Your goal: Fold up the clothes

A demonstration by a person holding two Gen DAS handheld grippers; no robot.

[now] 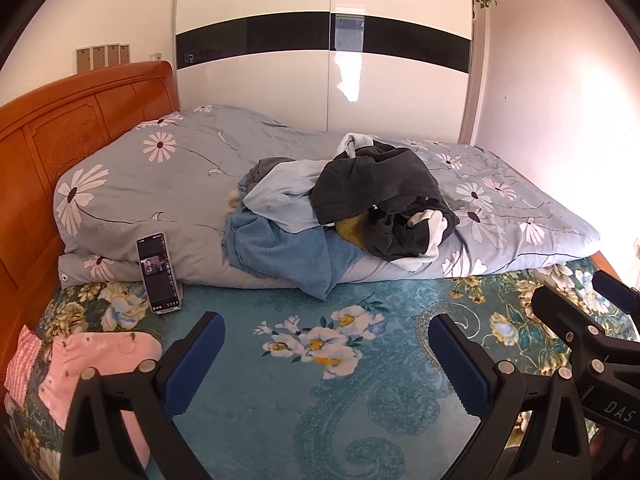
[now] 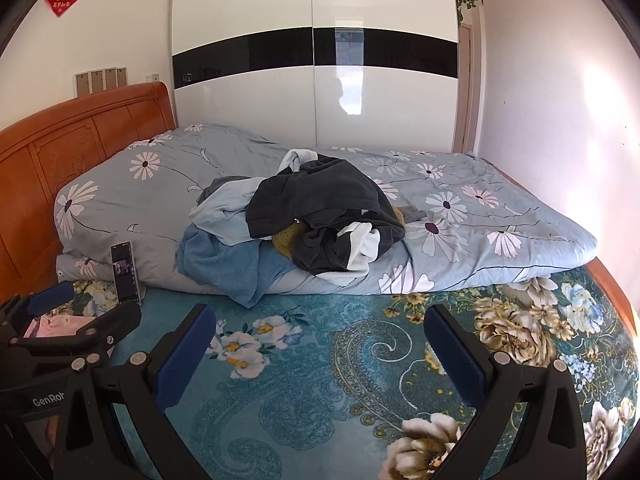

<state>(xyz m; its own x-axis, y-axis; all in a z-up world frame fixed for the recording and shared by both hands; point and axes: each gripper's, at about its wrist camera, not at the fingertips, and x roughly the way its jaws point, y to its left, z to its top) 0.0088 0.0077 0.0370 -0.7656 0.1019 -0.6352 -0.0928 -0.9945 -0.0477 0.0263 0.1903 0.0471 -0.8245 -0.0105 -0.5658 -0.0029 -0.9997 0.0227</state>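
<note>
A heap of unfolded clothes lies on the rolled grey floral duvet (image 1: 168, 184) at the back of the bed: a dark charcoal garment (image 1: 376, 192) on top, a pale blue one (image 1: 280, 196), and a mid-blue one (image 1: 280, 252) hanging down. The heap also shows in the right wrist view, with the dark garment (image 2: 316, 204) on top. A folded pink garment (image 1: 96, 360) lies at the near left. My left gripper (image 1: 326, 356) is open and empty above the teal floral bedspread (image 1: 280, 420). My right gripper (image 2: 320, 348) is open and empty, to the right of the left one.
A phone (image 1: 157, 274) leans upright against the duvet at the left. An orange wooden headboard (image 1: 60, 132) stands at the left. A white wardrobe (image 1: 320, 80) with a black band backs the bed. A pink-white checked cloth (image 1: 22, 364) lies by the pink garment.
</note>
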